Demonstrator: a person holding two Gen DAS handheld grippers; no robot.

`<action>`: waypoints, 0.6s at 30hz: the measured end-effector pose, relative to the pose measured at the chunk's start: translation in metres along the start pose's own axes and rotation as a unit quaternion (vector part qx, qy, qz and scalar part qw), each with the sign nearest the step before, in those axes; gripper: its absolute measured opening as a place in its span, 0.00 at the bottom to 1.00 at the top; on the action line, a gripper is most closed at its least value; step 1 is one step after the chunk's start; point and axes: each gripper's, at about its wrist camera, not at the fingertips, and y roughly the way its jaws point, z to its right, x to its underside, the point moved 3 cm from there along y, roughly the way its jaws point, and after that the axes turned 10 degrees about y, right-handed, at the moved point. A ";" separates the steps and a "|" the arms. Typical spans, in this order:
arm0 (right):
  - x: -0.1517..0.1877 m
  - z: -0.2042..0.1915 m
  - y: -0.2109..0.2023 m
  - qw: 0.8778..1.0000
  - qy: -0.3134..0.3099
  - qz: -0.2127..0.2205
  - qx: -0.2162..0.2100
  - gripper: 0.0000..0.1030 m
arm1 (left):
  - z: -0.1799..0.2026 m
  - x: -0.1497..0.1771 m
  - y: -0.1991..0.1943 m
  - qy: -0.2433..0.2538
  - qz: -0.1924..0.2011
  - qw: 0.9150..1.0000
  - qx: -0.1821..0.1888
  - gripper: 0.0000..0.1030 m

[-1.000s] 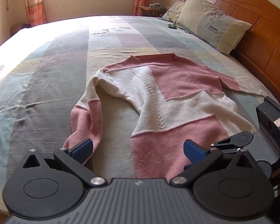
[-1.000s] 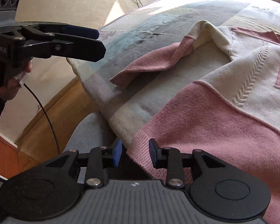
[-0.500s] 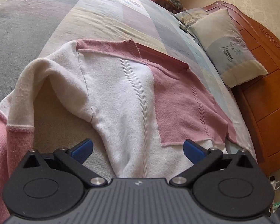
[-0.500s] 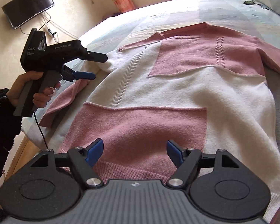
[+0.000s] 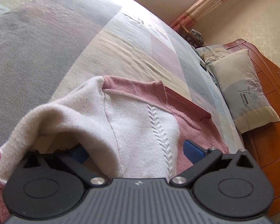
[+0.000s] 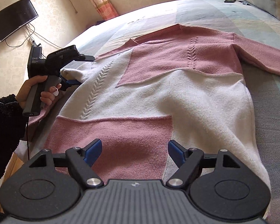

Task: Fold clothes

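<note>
1. The bed (image 6: 211,9) is filling most of both views. Its near edge is running along the lower left of the right wrist view, where wall and a strip of floor are showing. Bare patchwork bedspread (image 5: 46,43) is stretching across the upper left of the left wrist view, and a wooden headboard (image 5: 267,130) is closing off the right side.
2. The sweater (image 6: 158,97) is lying flat across the middle of the bed, in pink and white blocks with raised cable stitching. One pink sleeve is reaching toward the right edge of the right wrist view; the other sleeve is arching up at the left.
3. The left gripper (image 5: 138,152) is standing wide apart around the white shoulder and raised sleeve, not pressing on the fabric. A hand (image 6: 37,91) in a dark sleeve is holding its handle.
4. The right gripper (image 6: 134,152) is spread wide over the pink hem panel, its pads pinching nothing.
5. The pillow (image 5: 246,91) is reading "DREAMCITY". The left gripper's body is reading "DAS" in the right wrist view.
6. A television (image 6: 13,18) is hanging on the wall, upper left.
</note>
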 end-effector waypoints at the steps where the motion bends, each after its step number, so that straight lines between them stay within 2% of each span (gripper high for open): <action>1: 0.001 0.001 0.001 1.000 -0.001 -0.001 0.003 0.80 | -0.005 -0.010 -0.003 0.001 0.006 1.000 -0.009 0.99; 3: 0.001 0.003 0.001 1.000 0.002 -0.002 0.006 0.81 | -0.013 -0.026 -0.009 0.004 0.014 1.000 -0.028 0.99; 6: 0.001 0.006 0.003 1.000 0.009 -0.003 0.007 0.81 | -0.018 -0.036 -0.011 0.021 0.002 0.998 -0.059 0.99; 9: 0.003 0.004 0.004 1.000 0.007 -0.005 0.007 0.81 | -0.014 -0.024 -0.015 0.047 -0.018 0.997 -0.067 0.99; 14: 0.004 -0.002 0.003 1.000 -0.003 -0.006 0.003 0.83 | 0.001 0.021 -0.021 0.072 -0.054 0.996 -0.016 0.99; 18: 0.006 -0.007 0.005 1.000 -0.005 -0.009 -0.003 0.83 | -0.003 0.043 -0.006 0.035 -0.067 0.997 0.006 0.98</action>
